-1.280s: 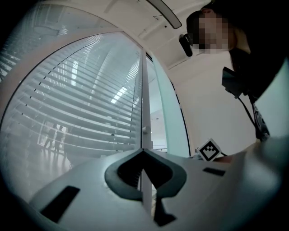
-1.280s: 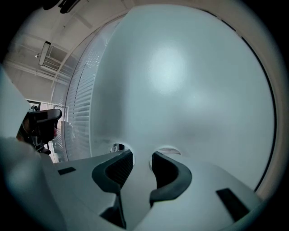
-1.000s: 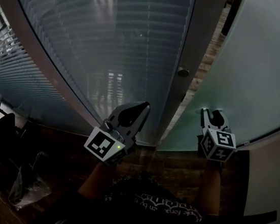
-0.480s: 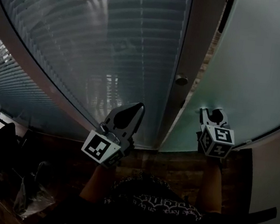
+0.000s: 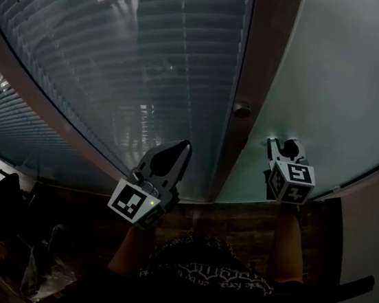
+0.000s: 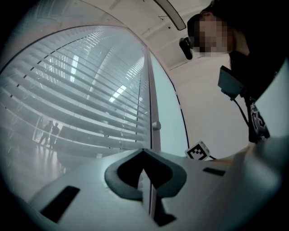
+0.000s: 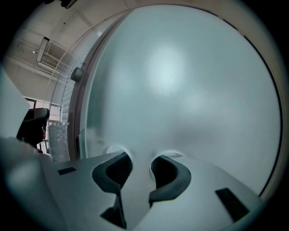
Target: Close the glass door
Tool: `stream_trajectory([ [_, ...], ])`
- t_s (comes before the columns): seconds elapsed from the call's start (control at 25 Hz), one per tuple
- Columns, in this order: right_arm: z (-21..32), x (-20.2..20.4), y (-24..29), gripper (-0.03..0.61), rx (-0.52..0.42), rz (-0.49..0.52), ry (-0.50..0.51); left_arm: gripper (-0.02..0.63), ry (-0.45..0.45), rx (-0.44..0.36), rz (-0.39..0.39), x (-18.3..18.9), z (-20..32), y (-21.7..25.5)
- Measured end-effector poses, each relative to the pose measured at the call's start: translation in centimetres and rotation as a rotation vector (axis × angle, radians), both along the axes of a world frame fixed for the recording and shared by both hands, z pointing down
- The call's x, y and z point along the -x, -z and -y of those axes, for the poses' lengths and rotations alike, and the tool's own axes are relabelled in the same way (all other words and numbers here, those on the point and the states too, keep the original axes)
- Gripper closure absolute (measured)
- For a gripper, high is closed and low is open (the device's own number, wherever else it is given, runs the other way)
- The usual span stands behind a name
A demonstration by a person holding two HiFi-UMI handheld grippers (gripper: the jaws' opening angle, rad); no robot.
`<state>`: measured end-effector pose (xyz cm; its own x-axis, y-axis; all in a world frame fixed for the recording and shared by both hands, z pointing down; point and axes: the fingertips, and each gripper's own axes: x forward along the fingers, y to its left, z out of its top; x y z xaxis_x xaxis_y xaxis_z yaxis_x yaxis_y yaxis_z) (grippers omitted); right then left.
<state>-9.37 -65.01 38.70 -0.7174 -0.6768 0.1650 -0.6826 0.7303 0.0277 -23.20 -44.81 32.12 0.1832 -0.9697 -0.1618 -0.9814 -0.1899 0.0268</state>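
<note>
Your right gripper (image 5: pixel 281 147) rests with its tips against the frosted glass door (image 5: pixel 344 84), just right of the brown frame post (image 5: pixel 250 86) and below the round knob (image 5: pixel 241 109) on that post. In the right gripper view its jaws stand slightly apart with nothing between them, both tips flat on the pane. Your left gripper (image 5: pixel 182 146) hangs just left of the post, in front of the blind-backed glass panel (image 5: pixel 153 59); its jaws are pressed together and hold nothing, and it takes no part in the push. The door's edge looks almost home against the post, though you cannot tell from here whether a thin gap remains. To finish well, push evenly through both right tips, straight toward the post, and slowly, since smooth glass gives the tips little purchase and they may slide. Ease off as the edge meets the post, so the pane does not bang, and hold the left gripper clear of the closing edge.
</note>
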Motion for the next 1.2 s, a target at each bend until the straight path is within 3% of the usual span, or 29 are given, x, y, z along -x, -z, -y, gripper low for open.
stream_trajectory([
  [1.2,0.8,0.7,-0.1,0.454,0.007,0.011,0.009,0.612,0.005,0.003,-0.004,0.3,-0.3,-0.2],
])
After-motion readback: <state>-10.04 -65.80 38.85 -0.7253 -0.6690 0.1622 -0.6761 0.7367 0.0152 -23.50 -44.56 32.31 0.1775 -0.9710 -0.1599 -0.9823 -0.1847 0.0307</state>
